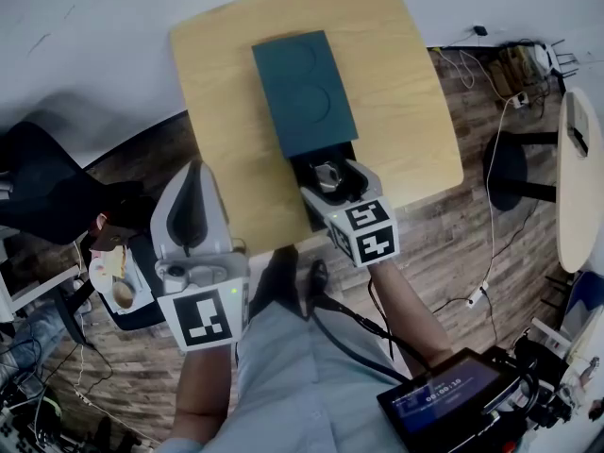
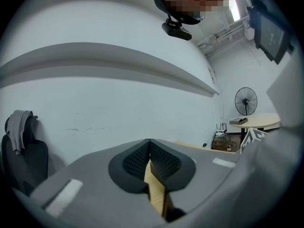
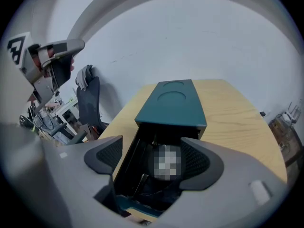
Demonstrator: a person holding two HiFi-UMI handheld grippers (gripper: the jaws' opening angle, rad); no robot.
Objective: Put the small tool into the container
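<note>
The small tool [image 1: 328, 176] lies inside the open end of the green container [image 1: 304, 92], and the lid covers the rest of the container. The right gripper [image 3: 152, 158] hangs just over that open end with its jaws wide apart, and they hold nothing. The left gripper [image 2: 149, 158] is well away from the container, off the edge of the worktop [image 1: 226, 83], with its jaws closed together on nothing.
</note>
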